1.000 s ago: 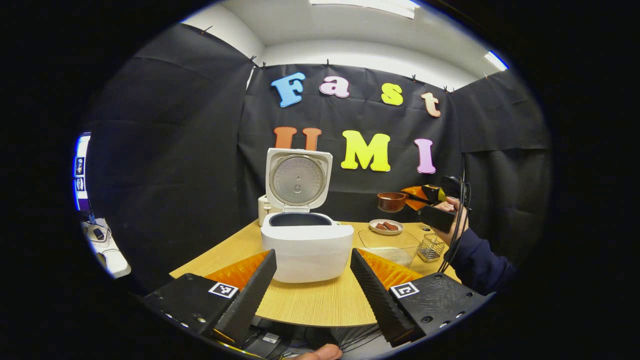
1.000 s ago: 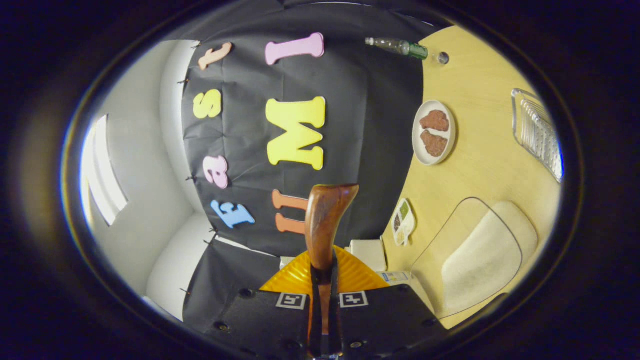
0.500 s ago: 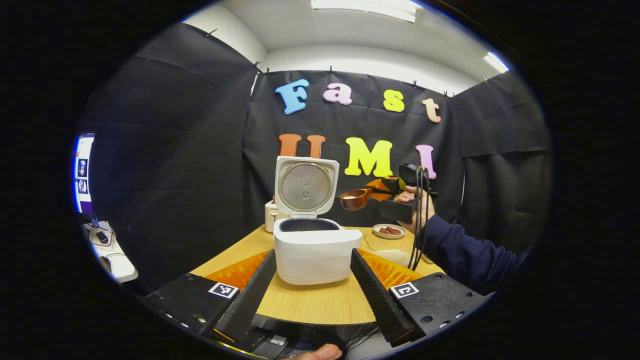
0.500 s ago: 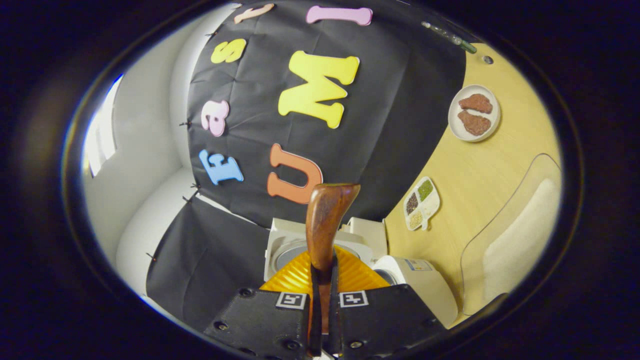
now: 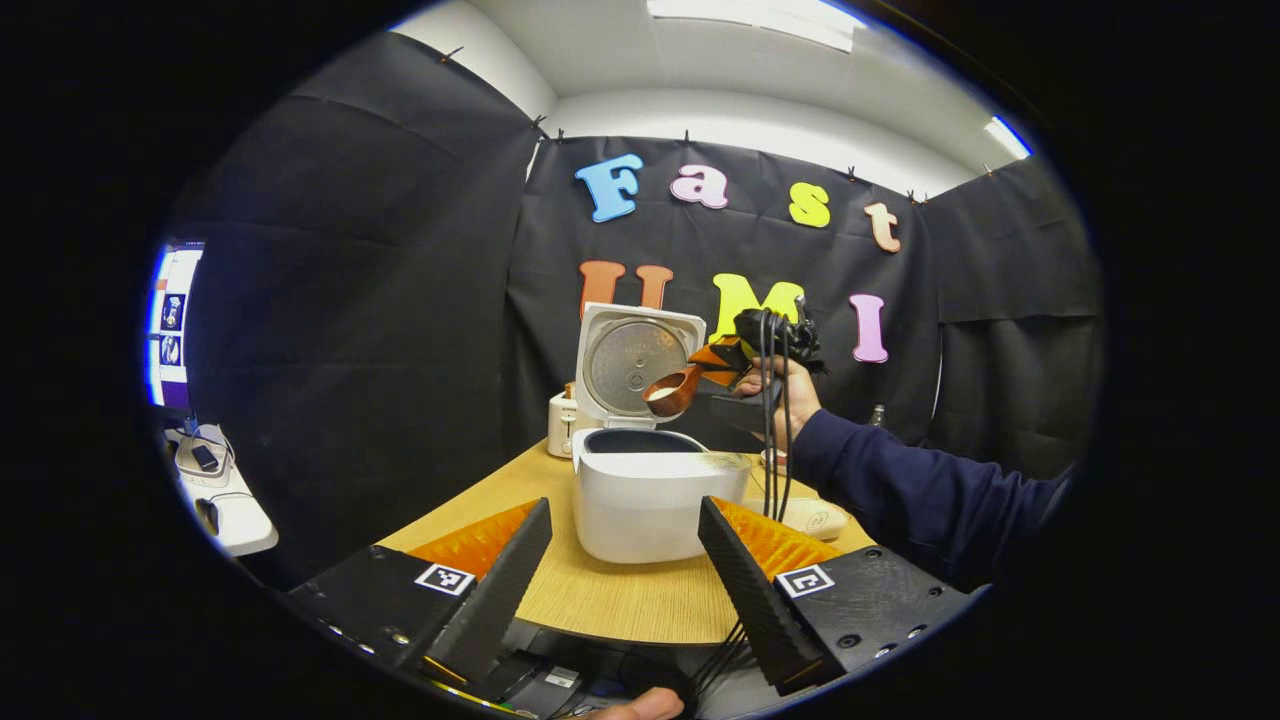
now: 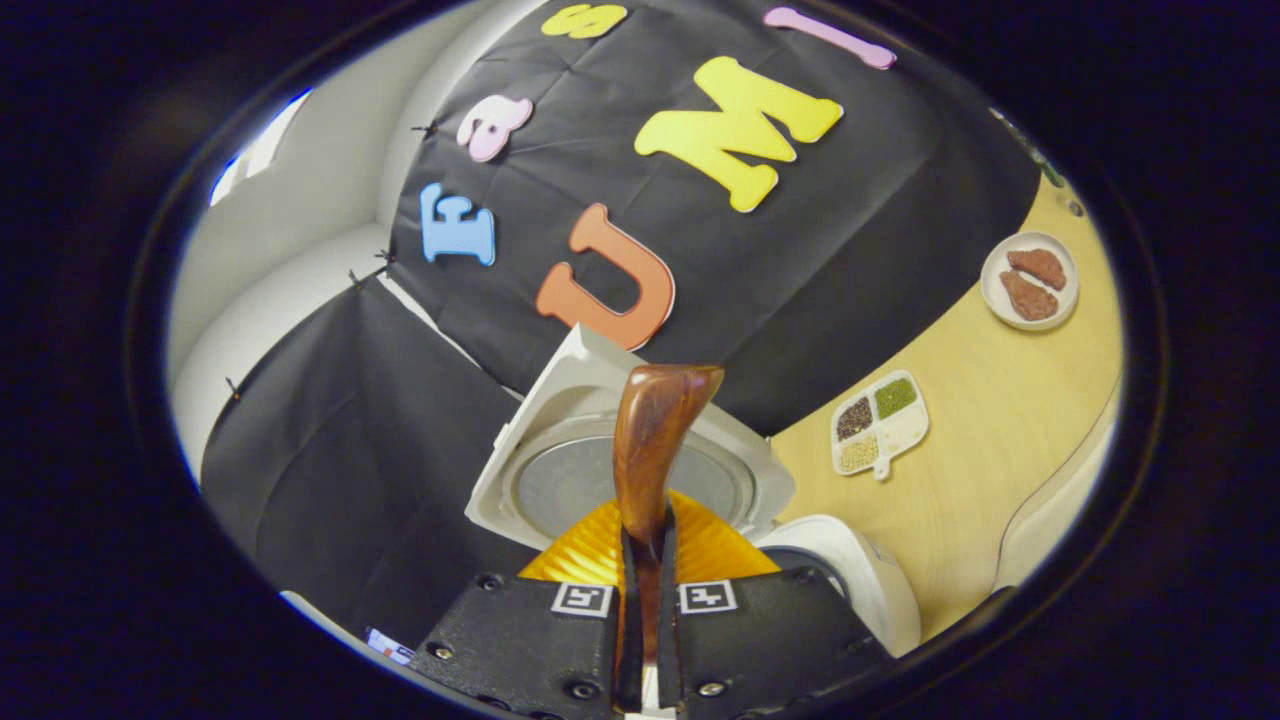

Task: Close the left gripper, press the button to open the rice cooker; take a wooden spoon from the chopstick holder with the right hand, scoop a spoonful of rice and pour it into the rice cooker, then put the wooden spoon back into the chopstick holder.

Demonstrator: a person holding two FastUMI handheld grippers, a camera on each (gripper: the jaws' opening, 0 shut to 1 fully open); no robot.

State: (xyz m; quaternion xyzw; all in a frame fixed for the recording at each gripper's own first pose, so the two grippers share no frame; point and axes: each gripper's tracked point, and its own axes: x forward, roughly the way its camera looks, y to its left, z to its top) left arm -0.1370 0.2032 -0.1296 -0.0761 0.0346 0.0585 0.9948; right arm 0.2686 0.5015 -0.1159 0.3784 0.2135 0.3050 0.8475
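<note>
The white rice cooker (image 5: 655,495) stands on the wooden table (image 5: 620,600) with its lid (image 5: 635,365) raised upright. My left gripper (image 5: 625,560) is open, its fingers apart on either side of the cooker's front, holding nothing. In the left gripper view the wooden spoon (image 5: 672,390), its bowl holding white rice, hangs tilted above the cooker's open pot, held by my right gripper (image 5: 730,365) in a person's hand. In the right gripper view my right gripper (image 6: 645,610) is shut on the wooden spoon (image 6: 650,440), with the cooker's lid (image 6: 560,470) just behind it.
A small plate with brown pieces (image 6: 1030,282) and a divided dish of grains (image 6: 880,420) sit on the table (image 6: 1000,430). A clear rice container's edge (image 6: 1060,510) is at the right. A dark sleeve (image 5: 920,480) reaches across the right side. A small white appliance (image 5: 562,420) stands behind the cooker.
My right gripper has carried the rice-filled spoon leftward from beside the rice container to above the open cooker, tilting it. The left gripper stays open and has drifted slightly.
</note>
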